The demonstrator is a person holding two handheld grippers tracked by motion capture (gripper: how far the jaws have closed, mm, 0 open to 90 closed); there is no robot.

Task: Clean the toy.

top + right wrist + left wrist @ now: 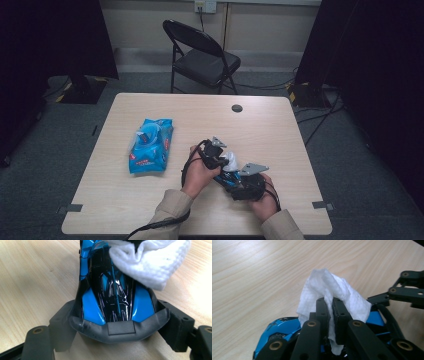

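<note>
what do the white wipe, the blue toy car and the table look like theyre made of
White wipe: soft nonwoven or paper tissue, judging by its dimpled weave and limp folds. Blue toy car: likely hard plastic with a glossy finish, since its body mirrors light sharply; its grey rear bumper looks matte. Table: pale wood-grain top, probably laminate, smooth and low-sheen.

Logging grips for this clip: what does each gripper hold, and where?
Left gripper pinches the white wipe at its bunched lower edge; right gripper clamps the blue toy car across its sides.

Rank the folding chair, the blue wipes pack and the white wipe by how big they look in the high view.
1. Folding chair, largest, though farthest from the camera.
2. Blue wipes pack.
3. White wipe, smallest; it is bunched and partly hidden by the grippers, so its full size is unsure.
</note>
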